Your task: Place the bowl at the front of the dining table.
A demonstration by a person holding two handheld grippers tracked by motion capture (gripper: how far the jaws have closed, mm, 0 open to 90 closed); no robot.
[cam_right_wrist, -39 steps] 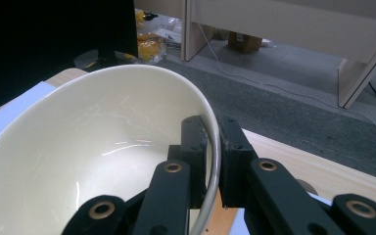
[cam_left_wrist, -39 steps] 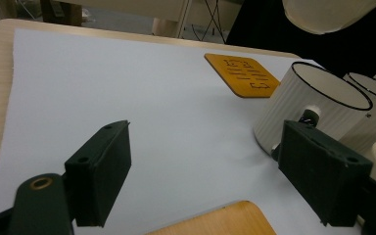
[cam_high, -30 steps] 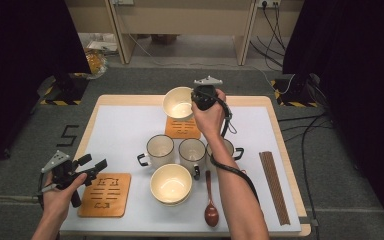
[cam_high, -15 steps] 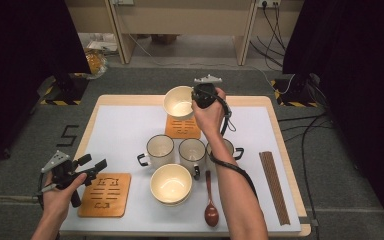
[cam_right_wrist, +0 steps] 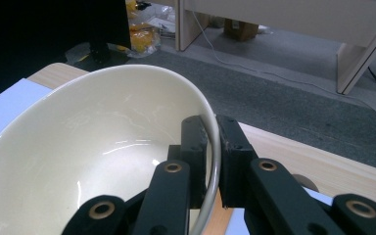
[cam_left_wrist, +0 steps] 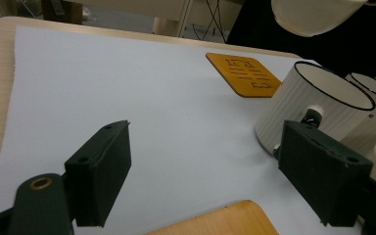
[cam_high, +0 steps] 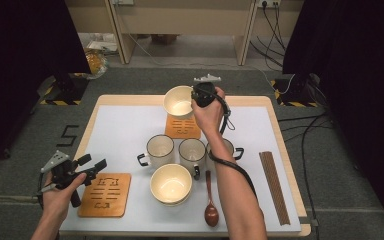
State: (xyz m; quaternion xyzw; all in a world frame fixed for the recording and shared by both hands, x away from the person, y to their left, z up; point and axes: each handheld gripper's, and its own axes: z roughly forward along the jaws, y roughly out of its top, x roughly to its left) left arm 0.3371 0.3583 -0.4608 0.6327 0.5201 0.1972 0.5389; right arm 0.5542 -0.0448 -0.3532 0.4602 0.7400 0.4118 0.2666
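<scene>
Pinching the bowl's (cam_right_wrist: pixel 78 161) rim wall between my right gripper's (cam_high: pixel 196 96) clenched fingers, I hold it tilted just above the orange coaster (cam_high: pixel 182 127), unmoved since a second ago, so placement remains; left gripper (cam_high: pixel 87 165) fingers idle, released.
</scene>
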